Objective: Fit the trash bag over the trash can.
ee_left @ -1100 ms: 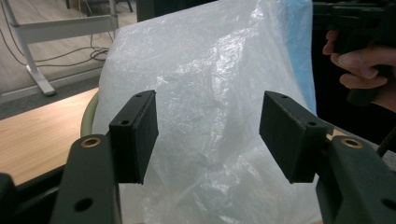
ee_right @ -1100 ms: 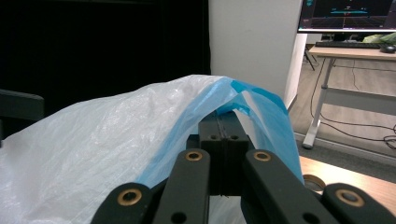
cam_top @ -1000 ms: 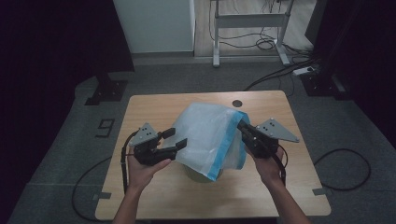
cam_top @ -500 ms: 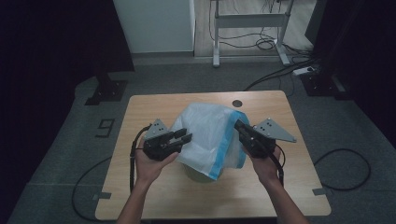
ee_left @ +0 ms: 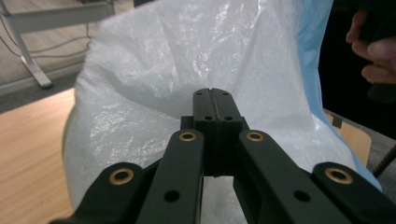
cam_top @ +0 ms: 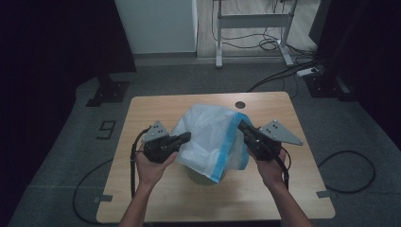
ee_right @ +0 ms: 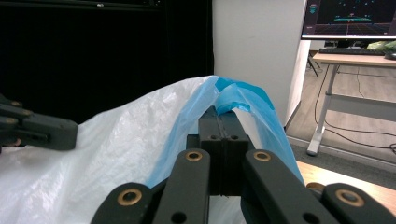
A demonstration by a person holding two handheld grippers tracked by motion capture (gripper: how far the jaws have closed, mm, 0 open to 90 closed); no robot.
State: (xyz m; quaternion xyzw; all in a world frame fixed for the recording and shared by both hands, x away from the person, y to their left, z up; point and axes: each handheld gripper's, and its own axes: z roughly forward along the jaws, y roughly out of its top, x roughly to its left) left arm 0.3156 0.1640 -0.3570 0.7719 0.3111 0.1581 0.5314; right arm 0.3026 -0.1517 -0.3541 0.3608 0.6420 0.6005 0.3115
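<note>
Upright, the white bag (cam_top: 211, 137) stands tall, right tongs (cam_top: 242, 126) clamping its blue rim, left tongs (cam_top: 185, 137) closed.

1. A white plastic bag (cam_top: 208, 137) with a blue band (cam_top: 230, 151) along its rim sits near the middle of the table (cam_top: 142, 113), a little toward the near edge.
2. It is puffed up and crinkled, thin enough to let light through.
3. The blue band runs down its right side, from the top toward the near edge.
4. A dull green object (cam_top: 201, 176) shows beneath the bag's near side; what it is cannot be told.
</note>
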